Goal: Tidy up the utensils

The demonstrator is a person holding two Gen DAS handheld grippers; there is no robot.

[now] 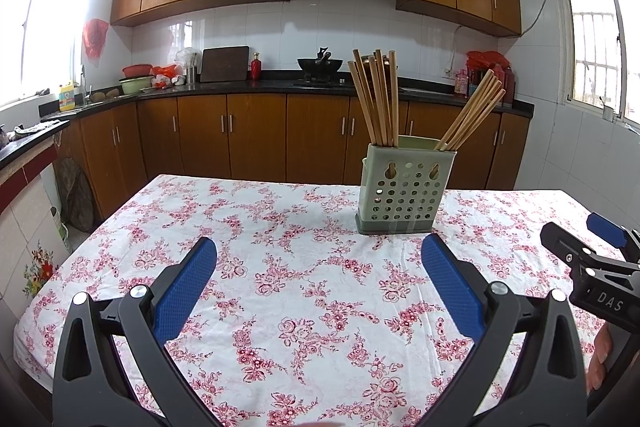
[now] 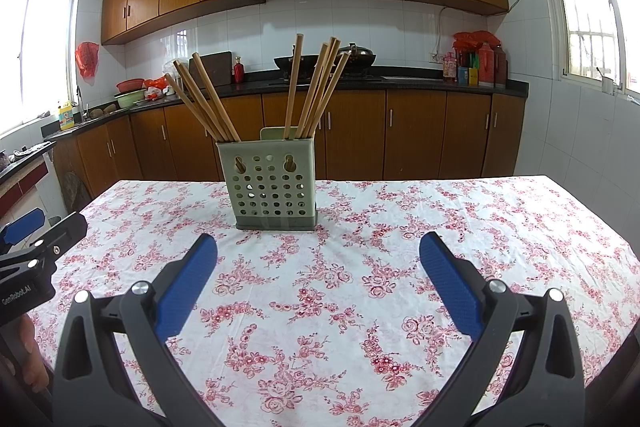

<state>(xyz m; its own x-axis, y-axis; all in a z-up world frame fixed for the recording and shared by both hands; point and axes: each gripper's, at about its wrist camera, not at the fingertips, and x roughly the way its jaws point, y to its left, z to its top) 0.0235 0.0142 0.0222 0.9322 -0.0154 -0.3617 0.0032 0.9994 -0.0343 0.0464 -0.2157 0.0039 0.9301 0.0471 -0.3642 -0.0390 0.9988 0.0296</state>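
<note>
A pale green perforated utensil holder (image 1: 402,187) stands upright on the floral tablecloth (image 1: 280,267); it also shows in the right wrist view (image 2: 272,187). Two bunches of wooden chopsticks stand in it: a left bunch (image 1: 376,99) (image 2: 204,103) and a right bunch (image 1: 472,115) (image 2: 316,91). My left gripper (image 1: 320,247) is open and empty, short of the holder and to its left. My right gripper (image 2: 318,243) is open and empty, just in front of the holder. Each gripper shows at the edge of the other's view (image 1: 592,259) (image 2: 36,239).
The table (image 2: 520,227) stands in a kitchen. Behind it runs a dark counter (image 1: 260,87) with wooden cabinets, a wok on the stove (image 1: 320,65), a cutting board (image 1: 224,63), bowls and bottles. Windows are at both sides.
</note>
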